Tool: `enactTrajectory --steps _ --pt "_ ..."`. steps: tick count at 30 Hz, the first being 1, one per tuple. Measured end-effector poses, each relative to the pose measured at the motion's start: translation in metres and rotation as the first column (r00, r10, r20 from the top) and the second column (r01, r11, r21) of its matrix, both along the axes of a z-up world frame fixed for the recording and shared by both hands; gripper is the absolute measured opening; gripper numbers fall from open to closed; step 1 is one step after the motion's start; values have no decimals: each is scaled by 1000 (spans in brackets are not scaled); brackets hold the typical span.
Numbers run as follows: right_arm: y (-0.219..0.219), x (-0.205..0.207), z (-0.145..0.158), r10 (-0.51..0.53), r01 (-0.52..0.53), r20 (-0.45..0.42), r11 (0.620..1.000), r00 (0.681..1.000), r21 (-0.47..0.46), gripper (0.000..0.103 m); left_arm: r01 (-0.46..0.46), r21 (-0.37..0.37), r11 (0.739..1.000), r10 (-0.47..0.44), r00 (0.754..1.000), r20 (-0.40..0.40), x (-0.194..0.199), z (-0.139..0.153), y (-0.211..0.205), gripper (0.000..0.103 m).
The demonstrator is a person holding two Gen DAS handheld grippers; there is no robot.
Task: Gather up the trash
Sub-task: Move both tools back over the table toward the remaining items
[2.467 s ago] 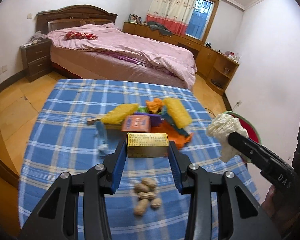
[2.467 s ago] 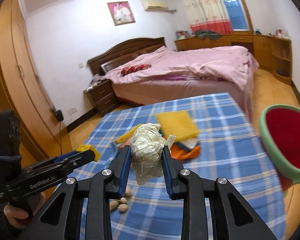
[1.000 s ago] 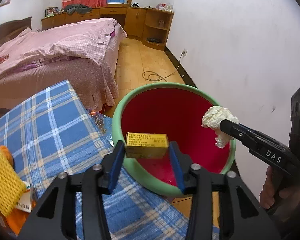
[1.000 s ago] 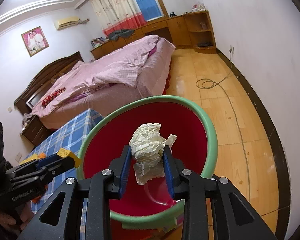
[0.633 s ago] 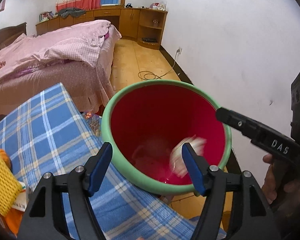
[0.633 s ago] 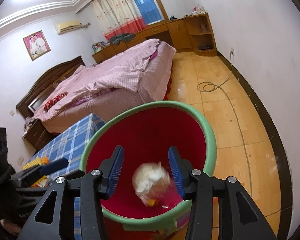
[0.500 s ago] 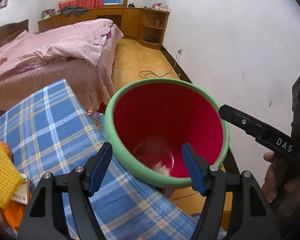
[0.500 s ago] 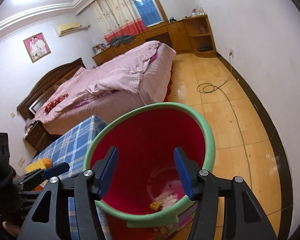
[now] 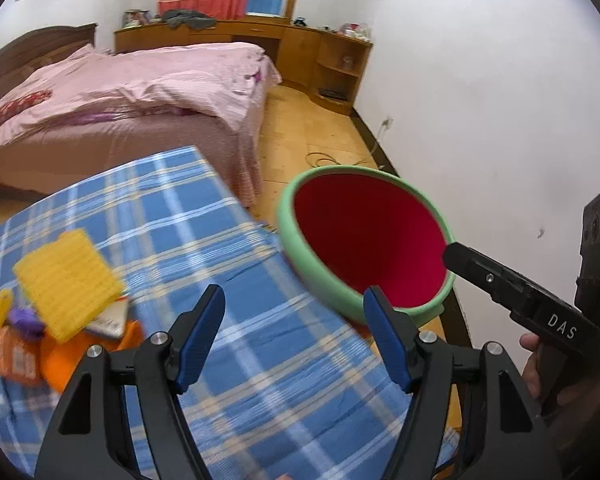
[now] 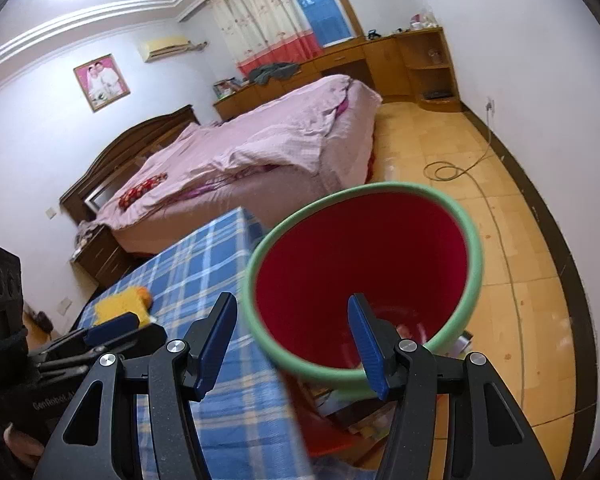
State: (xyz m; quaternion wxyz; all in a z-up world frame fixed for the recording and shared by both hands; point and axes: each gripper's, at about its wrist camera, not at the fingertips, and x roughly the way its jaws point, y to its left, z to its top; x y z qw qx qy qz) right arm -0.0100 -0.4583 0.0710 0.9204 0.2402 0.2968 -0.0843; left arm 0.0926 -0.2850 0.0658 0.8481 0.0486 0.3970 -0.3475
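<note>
Both the left claw [image 9: 294, 334] and the right claw [image 10: 292, 338] stood wide apart with nothing between their pads, and the red bin [image 9: 420, 204] with its green rim sat on the floor at the worktop's [image 9: 260, 360] two o'clock corner. The leftover trash pile [image 9: 66, 280] lay at nine o'clock of the left claw. Judging from how closely the claws hung together, they could knock each other, or the bin's rim, when turning towards that pile

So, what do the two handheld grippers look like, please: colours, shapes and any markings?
Both are black plastic frames with triangular cut-outs, silver screws and ribbed blue pads. The right gripper bears white letters "DAS" on its side; the left gripper reads "GenRobot.AI". A dark strap wraps the left one's handle. No sleeves are visible.
</note>
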Motion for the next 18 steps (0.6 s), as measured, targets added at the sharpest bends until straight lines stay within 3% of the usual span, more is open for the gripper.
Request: enactTrajectory --steps 7,14,18 --pt "28 8 -8 48 -48 -18 998 999 46 59 -97 54 994 97 995 12 3 -3 50 71" --pt "63 18 -10 104 -103 -39 995 994 13 60 -214 39 976 213 977 21 6 -5 113 71" --pt "78 26 -10 133 -132 -50 991 990 22 69 -290 41 956 289 957 26 11 -8 148 71"
